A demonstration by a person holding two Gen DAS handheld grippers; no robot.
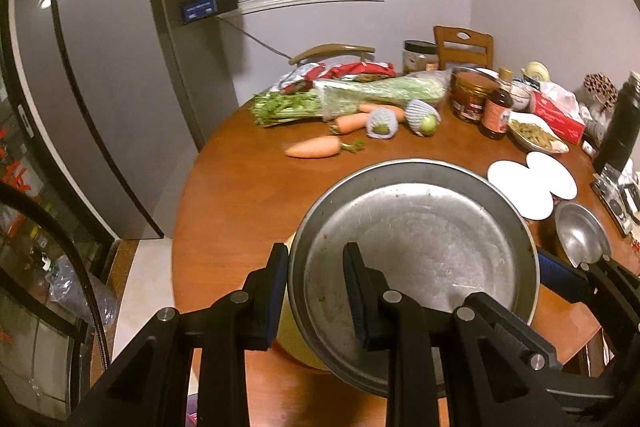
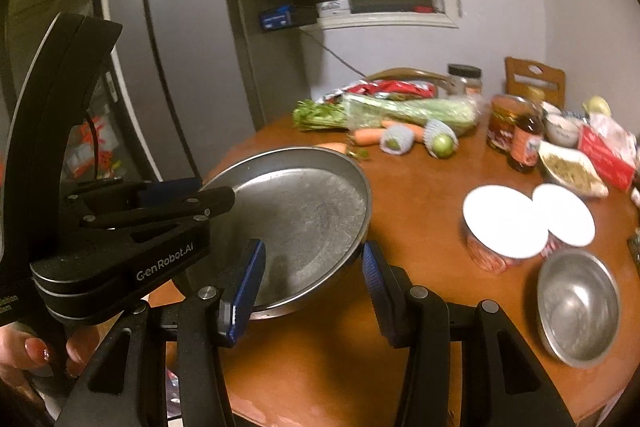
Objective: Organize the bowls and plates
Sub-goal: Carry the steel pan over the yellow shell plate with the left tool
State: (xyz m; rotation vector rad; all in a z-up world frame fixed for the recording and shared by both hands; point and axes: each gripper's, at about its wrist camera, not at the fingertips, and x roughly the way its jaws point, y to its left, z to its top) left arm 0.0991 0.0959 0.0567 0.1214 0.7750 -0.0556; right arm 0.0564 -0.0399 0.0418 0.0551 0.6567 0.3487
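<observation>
A large round metal plate (image 1: 416,251) is held above the brown round table (image 1: 240,203). My left gripper (image 1: 316,291) is shut on its near-left rim, one finger inside and one outside. In the right wrist view the plate (image 2: 304,219) is to the left, and my right gripper (image 2: 312,287) is open with its fingers straddling the plate's near-right rim. A yellow item shows under the plate (image 1: 292,339). A small steel bowl (image 2: 578,309) sits on the table at right. Two white-lidded bowls (image 2: 504,221) stand behind it.
Carrots (image 1: 314,148), celery (image 1: 360,95), netted green fruit (image 1: 424,117), jars and a sauce bottle (image 1: 496,113), a dish of food (image 1: 536,137) and a red box crowd the table's far side. A grey fridge (image 1: 104,75) stands left. Chairs stand behind the table.
</observation>
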